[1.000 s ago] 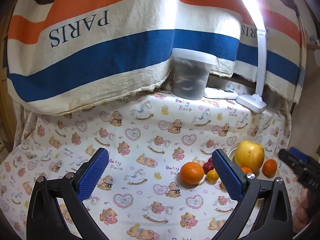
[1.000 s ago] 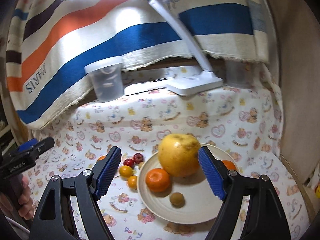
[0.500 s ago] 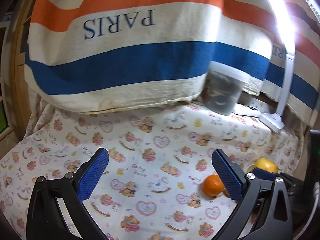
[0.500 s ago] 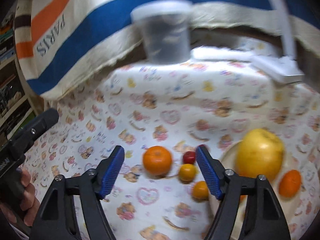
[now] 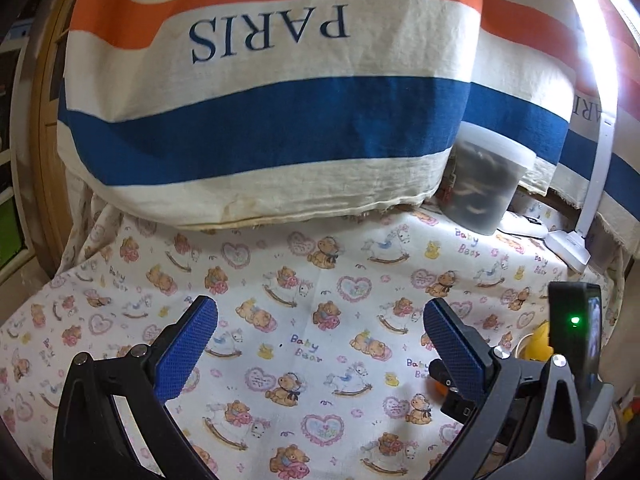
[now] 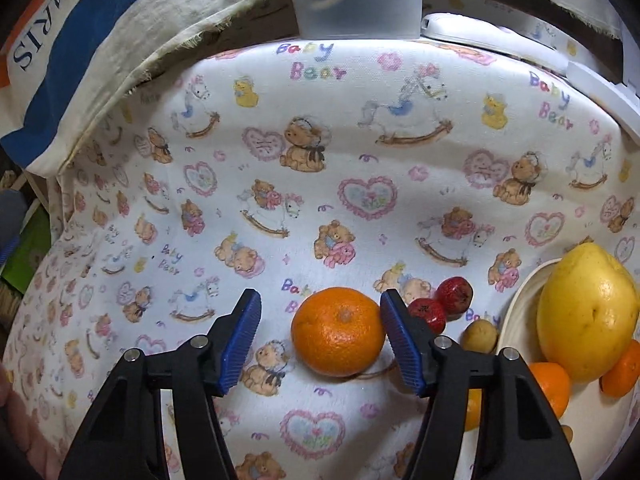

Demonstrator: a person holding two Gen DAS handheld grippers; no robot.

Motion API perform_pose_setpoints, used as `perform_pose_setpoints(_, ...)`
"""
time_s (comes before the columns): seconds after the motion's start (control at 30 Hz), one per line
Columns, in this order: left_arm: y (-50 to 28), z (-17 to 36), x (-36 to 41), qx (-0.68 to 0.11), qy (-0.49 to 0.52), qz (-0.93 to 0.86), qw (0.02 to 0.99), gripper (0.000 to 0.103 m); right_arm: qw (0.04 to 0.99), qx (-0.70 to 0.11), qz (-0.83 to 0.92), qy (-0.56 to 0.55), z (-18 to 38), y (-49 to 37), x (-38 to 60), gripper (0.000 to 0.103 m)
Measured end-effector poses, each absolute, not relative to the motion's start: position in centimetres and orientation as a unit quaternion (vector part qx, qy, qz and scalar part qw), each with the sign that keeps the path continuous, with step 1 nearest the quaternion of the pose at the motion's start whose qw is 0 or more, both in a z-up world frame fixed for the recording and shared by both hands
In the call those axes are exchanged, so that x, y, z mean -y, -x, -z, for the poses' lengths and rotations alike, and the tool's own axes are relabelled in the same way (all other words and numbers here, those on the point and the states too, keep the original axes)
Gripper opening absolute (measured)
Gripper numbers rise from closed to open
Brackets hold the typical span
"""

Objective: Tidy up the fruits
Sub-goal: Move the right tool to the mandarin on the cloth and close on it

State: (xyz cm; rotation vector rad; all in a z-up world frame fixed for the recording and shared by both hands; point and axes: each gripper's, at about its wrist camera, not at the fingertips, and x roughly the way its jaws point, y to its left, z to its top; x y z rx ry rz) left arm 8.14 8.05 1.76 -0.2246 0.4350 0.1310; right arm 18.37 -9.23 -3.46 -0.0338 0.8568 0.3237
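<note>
In the right wrist view a loose orange lies on the bear-print cloth between the closing jaws of my right gripper. The right pad is at its side; the left pad stands clear of it. To its right lie two small red fruits and a small brownish fruit. A cream plate holds a big yellow fruit and small oranges. My left gripper is open over bare cloth with nothing between its fingers. The yellow fruit peeks out at that view's right edge.
A lidded translucent tub stands at the back, also visible from the left wrist as the tub. A white desk lamp base sits to its right. A striped PARIS cloth hangs over the back edge. The right hand's device crowds the left view's right side.
My right gripper left the plate, swung left and down to the loose orange, and its jaws narrowed around it. The left view turned leftward, so the fruits slid to its right edge.
</note>
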Motion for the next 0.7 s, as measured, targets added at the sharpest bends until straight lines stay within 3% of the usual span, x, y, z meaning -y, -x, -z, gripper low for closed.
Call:
perform_pose_setpoints(0.13, -8.1, -1.9, -7.8, -0.215, 0.111, -0.060, 0.968, 0.102, 0.891, -0.430, -0.143, 0.019, 4.6, -18.9, 9.1, 0.063)
perform_pose_setpoints(0.23, -8.1, -1.8, -7.8, -0.217, 0.110, -0.062, 0.968, 0.102, 0.886, -0.441, -0.143, 0.009, 5.4, -19.2, 9.3, 0.053)
perform_pose_setpoints(0.7, -7.4, -2.4, -7.0, -0.211, 0.097, -0.044, 0.972, 0.102, 0.909, -0.381, -0.166, -0.021, 1.0, -14.3, 13.6, 0.052)
